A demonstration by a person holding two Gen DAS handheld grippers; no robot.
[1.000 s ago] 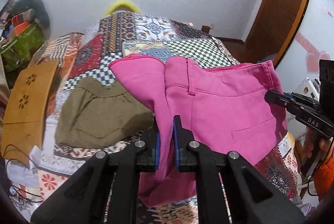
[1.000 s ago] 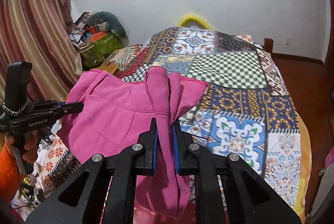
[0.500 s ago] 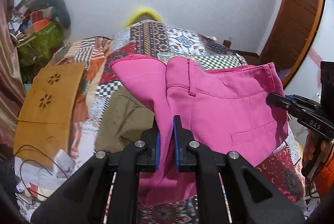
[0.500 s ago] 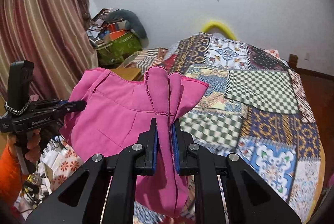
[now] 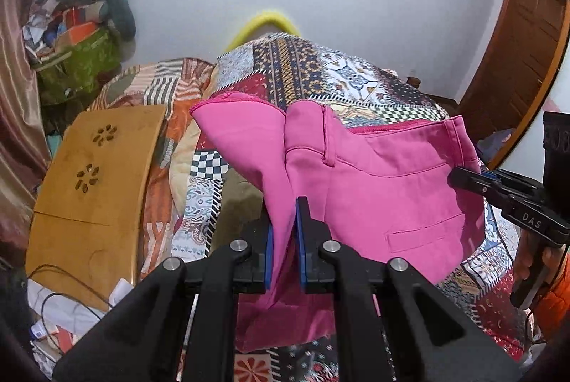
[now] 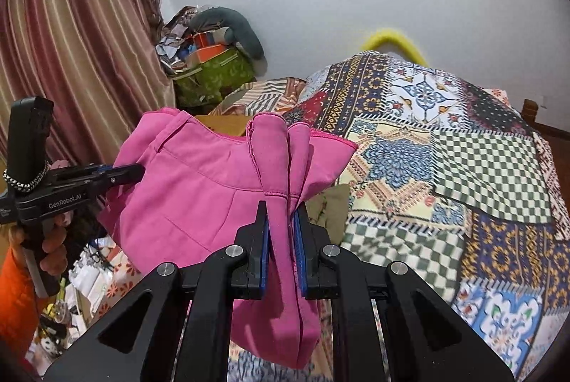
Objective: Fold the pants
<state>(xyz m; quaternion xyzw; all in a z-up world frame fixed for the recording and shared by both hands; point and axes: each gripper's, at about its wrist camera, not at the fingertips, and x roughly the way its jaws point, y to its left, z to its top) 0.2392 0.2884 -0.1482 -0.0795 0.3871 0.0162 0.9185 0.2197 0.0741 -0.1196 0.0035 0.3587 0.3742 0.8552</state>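
The pink pants [image 5: 384, 182] hang in the air above the bed, stretched by the waistband between my two grippers. My left gripper [image 5: 284, 232] is shut on one end of the waistband. My right gripper [image 6: 279, 232] is shut on the other end. The pants also show in the right wrist view [image 6: 199, 197]. The right gripper appears in the left wrist view [image 5: 470, 179] and the left gripper in the right wrist view [image 6: 128, 172]. The legs hang below, mostly hidden by the gripper bodies.
A patchwork quilt [image 6: 463, 147] covers the bed. An olive garment [image 5: 238, 204] lies on it under the pants. A wooden lap table [image 5: 92, 189] stands at the left, with clutter and a green bag [image 6: 213, 76] by the curtain [image 6: 71, 36]. A wooden door [image 5: 516, 61] is at right.
Both grippers have risen and tilted upward with the pants held between them. More of the wall and screen shows now, and less of the bed under the pants.
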